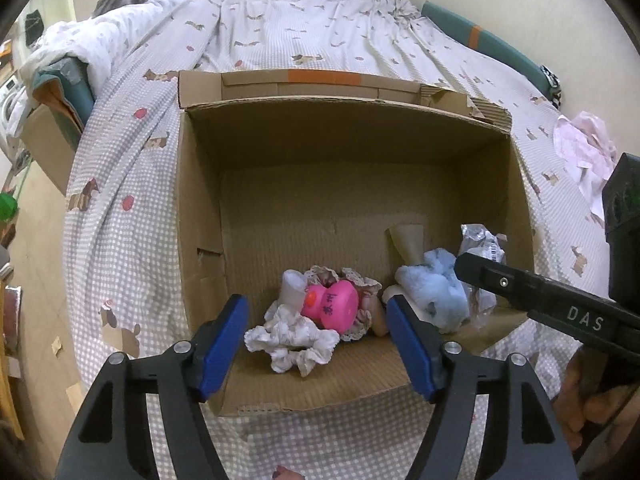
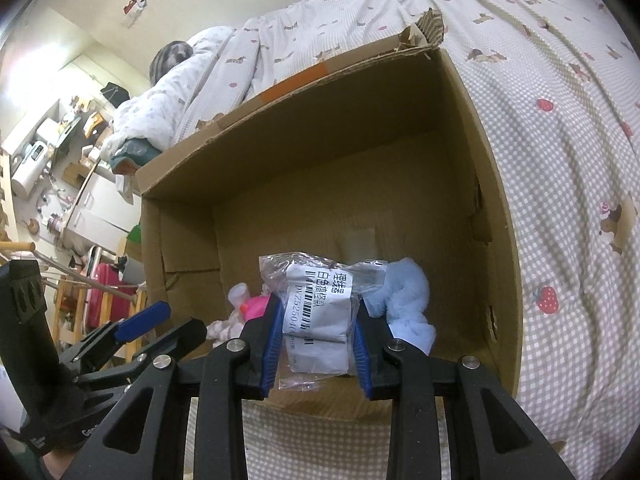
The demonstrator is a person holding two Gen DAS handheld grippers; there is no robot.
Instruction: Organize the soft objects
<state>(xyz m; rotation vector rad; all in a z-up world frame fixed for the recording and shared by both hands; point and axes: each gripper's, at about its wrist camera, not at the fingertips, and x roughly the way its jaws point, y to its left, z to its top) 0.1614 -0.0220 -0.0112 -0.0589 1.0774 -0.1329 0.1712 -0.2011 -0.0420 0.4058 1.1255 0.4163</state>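
An open cardboard box [image 1: 200, 208] stands on the bed. Inside lie a white scrunchie [image 1: 292, 340], a pink toy [image 1: 330, 300] on a lace-trimmed doll, and a light blue plush [image 1: 434, 292]. My left gripper [image 1: 318, 344] is open and empty, above the box's near edge over the scrunchie. My right gripper [image 2: 316, 340] is shut on a clear plastic bag with a white barcode label [image 2: 320, 312], held over the box's near right corner beside the blue plush [image 2: 404, 300]. The bag also shows in the left wrist view [image 1: 482, 240].
The bed has a checked sheet with dog and strawberry prints [image 1: 120, 184]. A pink cloth [image 1: 584, 148] lies on the bed to the right. A rolled duvet [image 1: 100, 36] lies far left. Cluttered shelves and furniture [image 2: 60, 168] stand beyond the bed.
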